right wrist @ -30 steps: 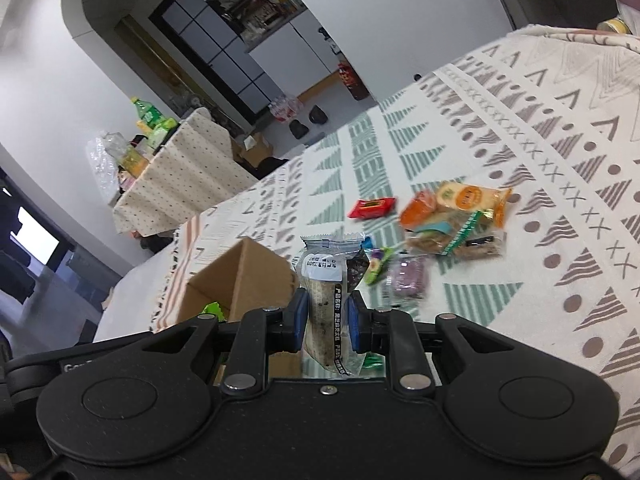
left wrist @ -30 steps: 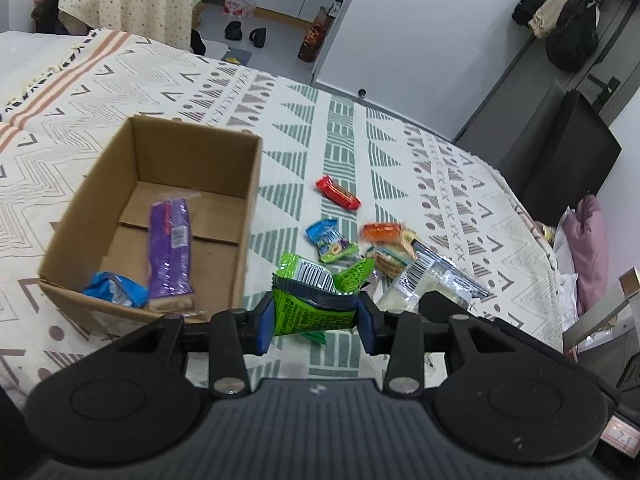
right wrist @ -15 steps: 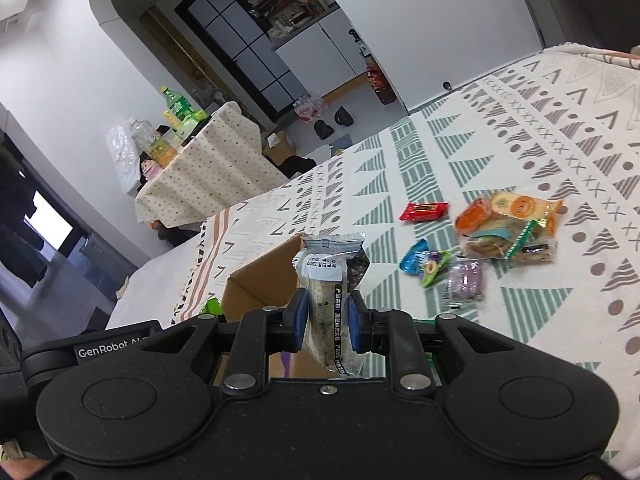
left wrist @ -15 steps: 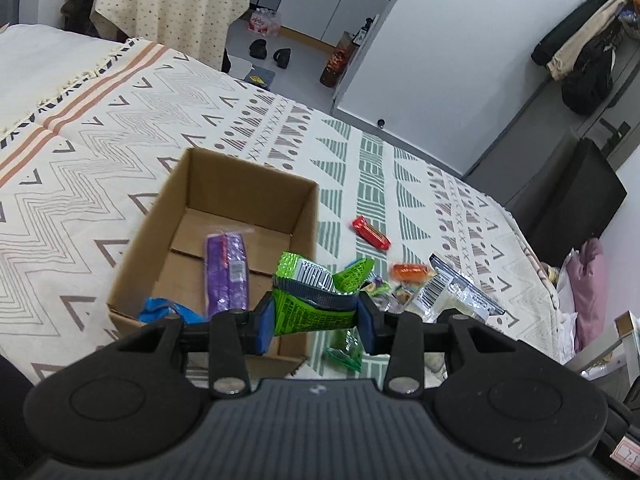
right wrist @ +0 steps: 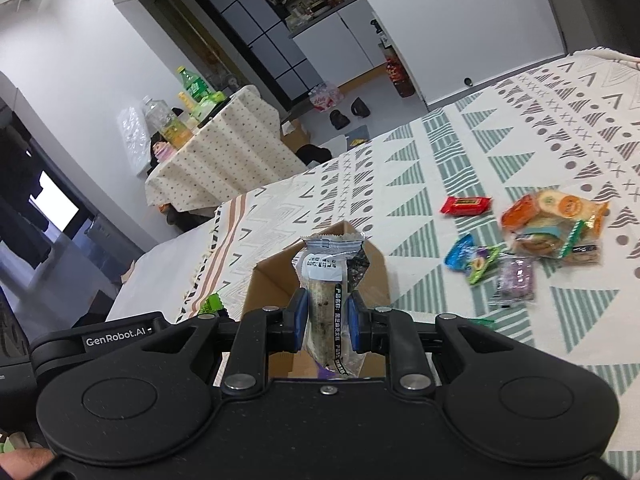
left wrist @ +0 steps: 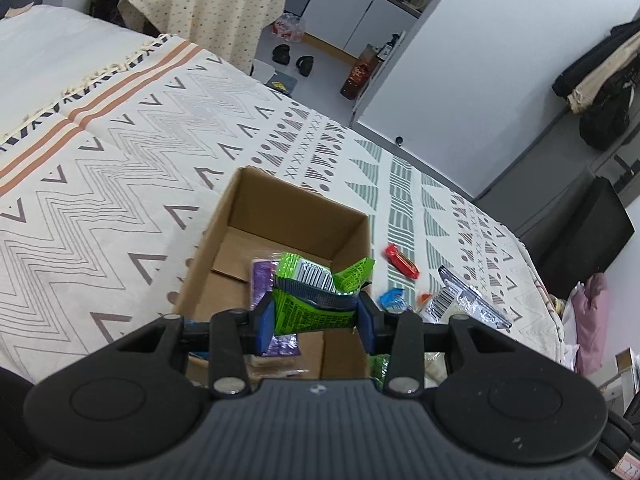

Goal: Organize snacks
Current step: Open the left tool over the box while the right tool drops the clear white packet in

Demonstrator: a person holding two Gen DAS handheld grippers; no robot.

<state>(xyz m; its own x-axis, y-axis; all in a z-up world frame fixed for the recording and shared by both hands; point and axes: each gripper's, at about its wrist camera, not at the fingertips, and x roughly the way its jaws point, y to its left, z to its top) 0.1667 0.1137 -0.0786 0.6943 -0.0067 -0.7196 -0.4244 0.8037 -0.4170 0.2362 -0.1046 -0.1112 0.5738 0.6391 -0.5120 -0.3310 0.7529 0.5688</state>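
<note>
the left gripper (left wrist: 316,318) is held level, its blue pads (left wrist: 267,325) pressed wide apart on a green packet (left wrist: 314,300). the right gripper (right wrist: 327,322) is clamped narrowly around an upright clear packet (right wrist: 329,304).

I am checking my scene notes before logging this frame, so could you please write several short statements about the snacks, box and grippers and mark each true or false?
1. The left gripper is shut on a green packet. True.
2. The right gripper is open. False: it is shut on a clear-wrapped bar.
3. The cardboard box holds a purple packet. True.
4. The red packet lies inside the box. False: it lies on the patterned blanket.
</note>
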